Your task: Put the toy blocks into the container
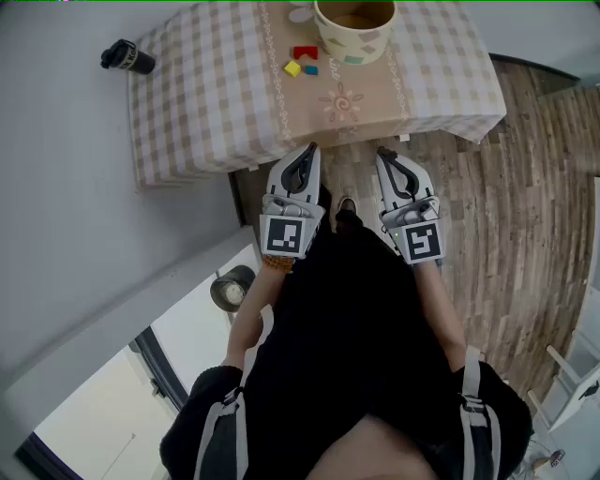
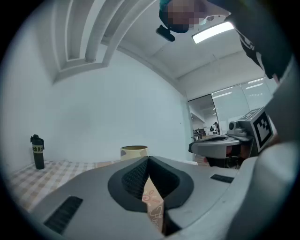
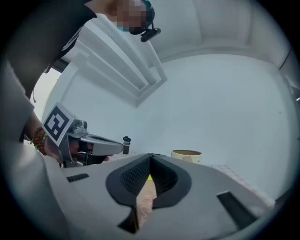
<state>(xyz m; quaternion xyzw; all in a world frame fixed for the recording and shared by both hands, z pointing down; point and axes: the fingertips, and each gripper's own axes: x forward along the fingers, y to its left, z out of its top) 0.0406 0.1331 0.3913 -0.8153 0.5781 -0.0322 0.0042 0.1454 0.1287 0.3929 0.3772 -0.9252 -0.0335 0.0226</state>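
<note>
Three small toy blocks lie on the checked tablecloth [image 1: 206, 84]: a red block [image 1: 305, 52], a yellow block [image 1: 292, 68] and a blue block [image 1: 310, 69]. Just right of them stands the cream container [image 1: 354, 26], also visible as the container [image 2: 134, 151] in the left gripper view and the container [image 3: 186, 155] in the right gripper view. My left gripper [image 1: 308, 150] and right gripper [image 1: 385, 156] are held side by side in front of my body, short of the table's near edge. Both are shut and empty. A sliver of the yellow block [image 3: 148, 177] shows past the right gripper's jaws.
A black bottle [image 1: 127, 57] stands at the table's far left corner, seen again as the bottle [image 2: 37, 151]. A white wall runs along the left. Wooden floor [image 1: 525, 216] lies to the right, with a white chair [image 1: 572, 384] at the lower right. A round dark object [image 1: 232, 288] sits by my left side.
</note>
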